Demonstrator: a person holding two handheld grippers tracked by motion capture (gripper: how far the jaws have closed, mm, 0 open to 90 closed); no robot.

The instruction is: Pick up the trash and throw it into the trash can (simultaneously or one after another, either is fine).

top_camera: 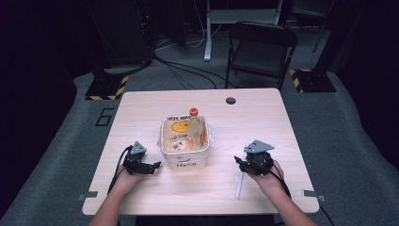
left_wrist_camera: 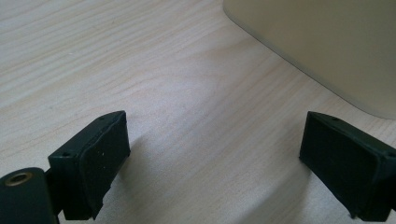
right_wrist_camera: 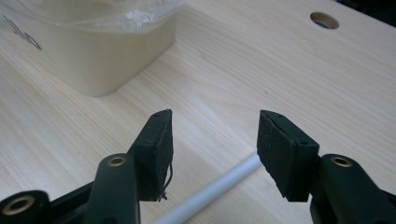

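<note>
- Two claws are resting on the counter (top_camera: 141, 108), lower frame: left claw (left_wrist_camera: 212, 163) spreading empty, right claw (right_wrist_camera: 214, 149) spreading over a white tube (right_wrist_camera: 210, 193).
- Beige tub (top_camera: 185, 162) sitting centre, holding an orange-capped bottle (top_camera: 195, 126).

Two black hand-held grippers (top_camera: 155, 165) (top_camera: 238, 161), grey three-cornered top plates, black trailing cables, brass-ringed pivots, bare forearms.

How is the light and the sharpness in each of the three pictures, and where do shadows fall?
High view: the table is lit brightly, the room around it falls to near black; the picture is soft, so small print on the tub is unreadable. Left gripper view: soft shadows spread from the open jaws of the left gripper; wood grain sharp. Right gripper view: even light, the right gripper above a white tube.
</note>
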